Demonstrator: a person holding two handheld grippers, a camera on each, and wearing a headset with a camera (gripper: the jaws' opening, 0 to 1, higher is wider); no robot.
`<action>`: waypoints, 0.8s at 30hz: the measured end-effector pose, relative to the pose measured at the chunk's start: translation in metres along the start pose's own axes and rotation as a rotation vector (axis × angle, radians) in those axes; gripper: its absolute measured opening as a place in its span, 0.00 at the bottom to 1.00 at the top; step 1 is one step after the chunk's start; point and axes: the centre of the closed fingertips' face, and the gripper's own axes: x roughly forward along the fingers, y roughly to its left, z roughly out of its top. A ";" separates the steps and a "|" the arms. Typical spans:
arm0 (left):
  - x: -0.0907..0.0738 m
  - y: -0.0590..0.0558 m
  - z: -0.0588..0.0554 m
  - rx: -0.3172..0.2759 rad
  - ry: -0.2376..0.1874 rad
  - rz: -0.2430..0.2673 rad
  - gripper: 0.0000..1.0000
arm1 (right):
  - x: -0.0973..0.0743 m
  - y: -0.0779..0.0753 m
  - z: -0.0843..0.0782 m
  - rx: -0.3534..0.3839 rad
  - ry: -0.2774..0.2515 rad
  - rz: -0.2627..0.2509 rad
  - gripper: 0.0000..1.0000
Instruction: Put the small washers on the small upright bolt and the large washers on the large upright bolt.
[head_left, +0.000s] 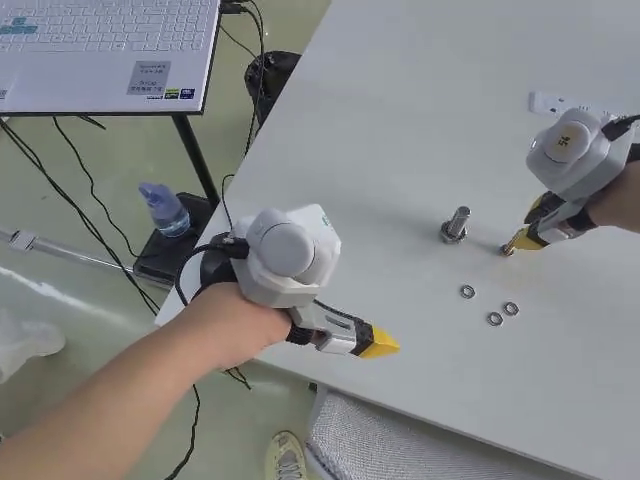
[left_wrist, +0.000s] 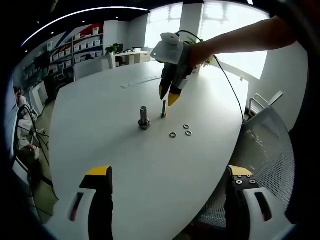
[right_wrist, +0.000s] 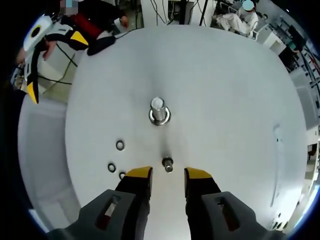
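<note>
Two bolts are standing upright on the white table (head_left: 400, 120), axes vertical: large bolt (head_left: 456, 224), small bolt (right_wrist: 167, 163) just beside it. Your right gripper (right_wrist: 167, 175) is holding its jaws parted, empty, either side of the small bolt. Three washers (head_left: 495, 318) are lying flat nearer the table's edge, where your left gripper (head_left: 380, 345) is hovering spread wide, empty.

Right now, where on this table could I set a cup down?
Free: the wide bare table beyond the large bolt, and the strip between the left claw and the three washers. Crowded: around the small bolt, where the right claw hovers, with the washers close by.
</note>
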 end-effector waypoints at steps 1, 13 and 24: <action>0.000 0.000 -0.001 0.003 0.004 0.001 0.94 | -0.002 0.001 -0.001 0.004 0.001 0.004 0.27; -0.002 0.003 -0.002 0.016 -0.001 0.011 0.96 | -0.012 0.014 -0.002 0.004 -0.016 0.008 0.27; -0.001 0.004 -0.001 0.022 -0.003 0.011 0.95 | -0.015 0.027 -0.009 0.017 -0.022 0.012 0.27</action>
